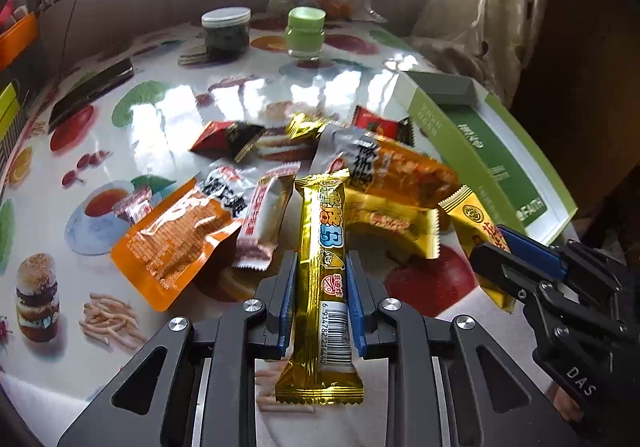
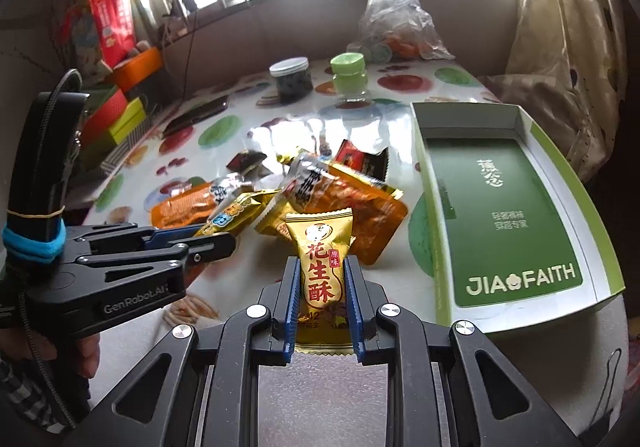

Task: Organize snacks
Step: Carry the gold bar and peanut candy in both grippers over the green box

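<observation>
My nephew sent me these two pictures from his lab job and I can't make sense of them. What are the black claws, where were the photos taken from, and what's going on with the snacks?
The black claws are no robot: a person holds one hand-held gripper in each hand, and each carries a wide-angle camera that looks along its two fingers. One picture comes from the left camera, the other from the right.

The left hand-held gripper is shut on a long gold snack bar. The right hand-held gripper is shut on a gold peanut candy. Each one shows in the other's picture too.

On the fruit-print table lie more snack packets, among them an orange pouch. To the right is an open green box, with no snacks in it. Two jars and a plastic bag stand farther back.
</observation>
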The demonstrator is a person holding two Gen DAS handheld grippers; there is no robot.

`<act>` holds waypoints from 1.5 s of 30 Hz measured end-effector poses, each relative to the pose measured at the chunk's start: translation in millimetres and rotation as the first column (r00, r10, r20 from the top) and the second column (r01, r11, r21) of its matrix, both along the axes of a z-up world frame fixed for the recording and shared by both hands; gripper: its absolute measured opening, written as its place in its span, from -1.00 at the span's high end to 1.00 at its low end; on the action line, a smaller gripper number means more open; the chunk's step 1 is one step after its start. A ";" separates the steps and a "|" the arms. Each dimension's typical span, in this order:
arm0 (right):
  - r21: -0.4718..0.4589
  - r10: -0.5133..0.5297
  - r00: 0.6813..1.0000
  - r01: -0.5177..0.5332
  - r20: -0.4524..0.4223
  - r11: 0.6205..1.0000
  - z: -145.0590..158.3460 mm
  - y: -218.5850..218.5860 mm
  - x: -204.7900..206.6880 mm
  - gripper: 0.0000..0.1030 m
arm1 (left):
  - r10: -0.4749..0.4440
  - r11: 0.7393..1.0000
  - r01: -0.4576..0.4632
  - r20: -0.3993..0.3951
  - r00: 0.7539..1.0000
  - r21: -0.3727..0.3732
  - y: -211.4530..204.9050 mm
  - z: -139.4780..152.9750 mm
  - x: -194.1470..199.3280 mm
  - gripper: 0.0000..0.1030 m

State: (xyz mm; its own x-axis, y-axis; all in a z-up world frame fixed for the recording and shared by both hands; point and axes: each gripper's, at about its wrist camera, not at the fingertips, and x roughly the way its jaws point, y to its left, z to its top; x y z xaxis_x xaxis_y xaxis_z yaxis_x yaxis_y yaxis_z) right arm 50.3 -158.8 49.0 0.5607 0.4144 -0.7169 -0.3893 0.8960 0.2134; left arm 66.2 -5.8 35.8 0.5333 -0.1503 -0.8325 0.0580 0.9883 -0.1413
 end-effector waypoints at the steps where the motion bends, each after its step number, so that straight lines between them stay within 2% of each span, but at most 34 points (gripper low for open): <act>1: 0.003 -0.006 1.000 0.006 0.006 1.000 2.3 -2.2 -0.6 0.61 | -0.001 1.000 0.001 0.006 1.000 -0.001 -0.6 2.2 -1.2 0.53; 16: 0.018 -0.101 0.994 0.100 0.047 0.995 21.4 -34.1 2.3 0.61 | -0.037 0.999 0.038 0.053 0.998 -0.015 -21.3 29.7 6.4 0.53; 31: 0.009 -0.234 0.970 0.234 0.057 0.972 27.9 -82.8 19.6 0.61 | -0.135 0.989 0.140 0.096 0.986 -0.052 -74.6 48.6 34.9 0.53; 45: -0.026 -0.322 0.947 0.322 0.012 0.946 7.0 -116.6 46.9 0.61 | -0.198 0.975 0.201 0.040 0.979 -0.099 -126.7 35.1 62.3 0.53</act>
State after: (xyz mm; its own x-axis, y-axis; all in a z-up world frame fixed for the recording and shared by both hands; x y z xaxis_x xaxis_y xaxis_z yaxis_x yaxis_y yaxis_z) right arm 97.2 -275.3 56.0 0.6665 0.1914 -0.7205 -0.0805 0.9793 0.1857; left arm 128.5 -132.4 70.9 0.5081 -0.3393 -0.7916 0.2583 0.9368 -0.2358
